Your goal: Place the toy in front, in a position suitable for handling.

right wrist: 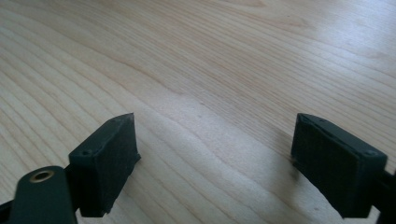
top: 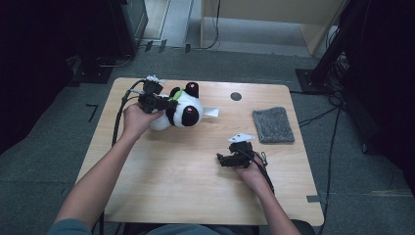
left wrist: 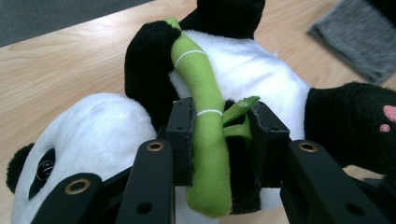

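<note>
Two grippers, left gripper (left wrist: 219, 140) fingers clenched on panda's bamboo (left wrist: 205, 116), right gripper (right wrist: 215, 163) fingers released.

Setting: lab or recording room, shown by grey carpet floor (top: 44, 161), lone pale wooden table (top: 186, 186), black equipment stands (top: 337, 54), loose floor cables (top: 318, 116) and tape marks (top: 92, 111)

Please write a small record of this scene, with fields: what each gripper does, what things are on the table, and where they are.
left gripper: shut on the panda toy, pads clamped on its green bamboo stalk
right gripper: open, nothing between the jaws, low over bare wood
panda toy: on its side, far left part of the table
grey cloth: flat on the right part, apart from both grippers
dark round spot: in the tabletop near the far edge
</note>
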The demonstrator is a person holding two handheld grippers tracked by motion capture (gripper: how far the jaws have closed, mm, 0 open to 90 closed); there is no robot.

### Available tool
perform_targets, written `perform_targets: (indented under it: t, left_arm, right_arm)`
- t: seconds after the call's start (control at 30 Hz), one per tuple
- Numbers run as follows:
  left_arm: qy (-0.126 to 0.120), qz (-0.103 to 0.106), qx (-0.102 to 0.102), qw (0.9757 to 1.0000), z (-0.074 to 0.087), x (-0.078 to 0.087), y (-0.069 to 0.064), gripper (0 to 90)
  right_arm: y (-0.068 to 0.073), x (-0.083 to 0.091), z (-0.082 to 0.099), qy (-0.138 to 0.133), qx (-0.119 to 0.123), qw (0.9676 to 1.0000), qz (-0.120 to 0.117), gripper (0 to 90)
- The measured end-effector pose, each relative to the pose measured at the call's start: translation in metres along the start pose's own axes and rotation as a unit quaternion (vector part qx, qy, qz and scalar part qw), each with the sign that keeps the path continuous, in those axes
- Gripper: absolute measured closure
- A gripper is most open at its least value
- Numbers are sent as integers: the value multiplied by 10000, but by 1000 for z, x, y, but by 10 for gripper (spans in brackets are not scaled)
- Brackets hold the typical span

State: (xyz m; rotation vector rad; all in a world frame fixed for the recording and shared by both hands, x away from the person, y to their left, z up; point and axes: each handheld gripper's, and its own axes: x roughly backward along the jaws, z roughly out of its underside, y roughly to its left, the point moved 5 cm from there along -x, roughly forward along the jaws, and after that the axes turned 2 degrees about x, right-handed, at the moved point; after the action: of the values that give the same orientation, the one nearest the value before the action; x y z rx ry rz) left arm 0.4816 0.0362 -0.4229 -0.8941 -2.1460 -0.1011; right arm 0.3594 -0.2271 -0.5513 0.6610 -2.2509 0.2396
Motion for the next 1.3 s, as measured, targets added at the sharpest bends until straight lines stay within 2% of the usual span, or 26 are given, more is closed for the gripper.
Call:
perform_targets:
  t: [0.07,0.13,0.27,0.4,0.53,0.67,0.7,0.8,0.97,1.07,1.2,1.3]
  left_arm:
    - [33,24,-5,10000,5,2,-8,660]
    - [78,60,-11,10000,11,3,-15,660]
    - [-45,229,94,9997,23,10,-32,658]
    - [-130,276,-42,9995,36,16,-54,659]
    - [-146,353,-104,9992,47,19,-71,658]
    - [-128,465,-86,9988,59,19,-86,656]
    - [-85,482,-137,9987,62,19,-92,656]
    - [-27,568,-121,9983,68,20,-102,655]
    - [-27,494,-144,9987,75,12,-112,647]
    - [28,564,-125,9983,78,4,-117,643]
    - [-159,547,-13,9984,81,1,-117,635]
    - [-187,561,64,9982,80,1,-118,636]
  right_arm:
    - [-3,3,-1,-60,-128,9999,-61,158]
    - [-7,8,-3,-181,-148,9997,-44,159]
    - [-13,14,-4,-310,-206,9993,17,159]
    - [-16,16,-3,-325,-209,9992,-45,151]
    - [-19,21,-5,-475,-209,9987,-26,151]
    - [-25,23,-6,-403,-144,9990,129,153]
    - [-27,24,-6,-398,-108,9990,171,158]
    - [-33,26,-5,-421,-177,9986,255,172]
    - [-42,29,-5,-453,-258,9980,355,199]
    - [-52,33,-7,-529,-343,9969,470,210]
    - [-71,38,-5,-608,-417,9948,701,252]
    - [-86,40,-4,-591,-567,9932,826,252]
